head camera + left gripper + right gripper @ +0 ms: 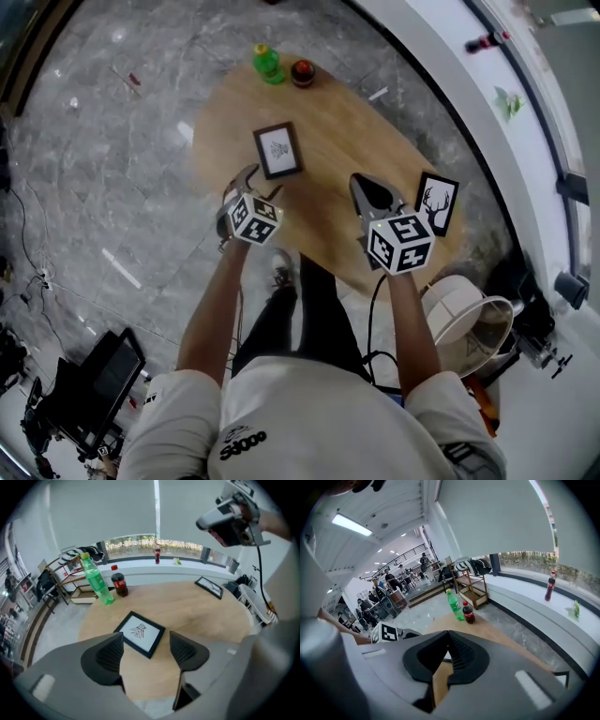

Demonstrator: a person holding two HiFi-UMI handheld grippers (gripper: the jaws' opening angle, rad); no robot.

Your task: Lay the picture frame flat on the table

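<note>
The picture frame (278,150) lies flat mid-frame on the table (347,141), the job seemingly done, so the left gripper (146,641) hangs wide and empty, the right gripper (448,637) pinched together on nothing.

Bright daylight, fisheye-warped edges, slight blur

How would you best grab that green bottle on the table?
Probably round its upper body, coming level from the near side: the green bottle stands upright, slim and round, and taller than the cola bottle close beside it, so a grip there should clear it.
</note>
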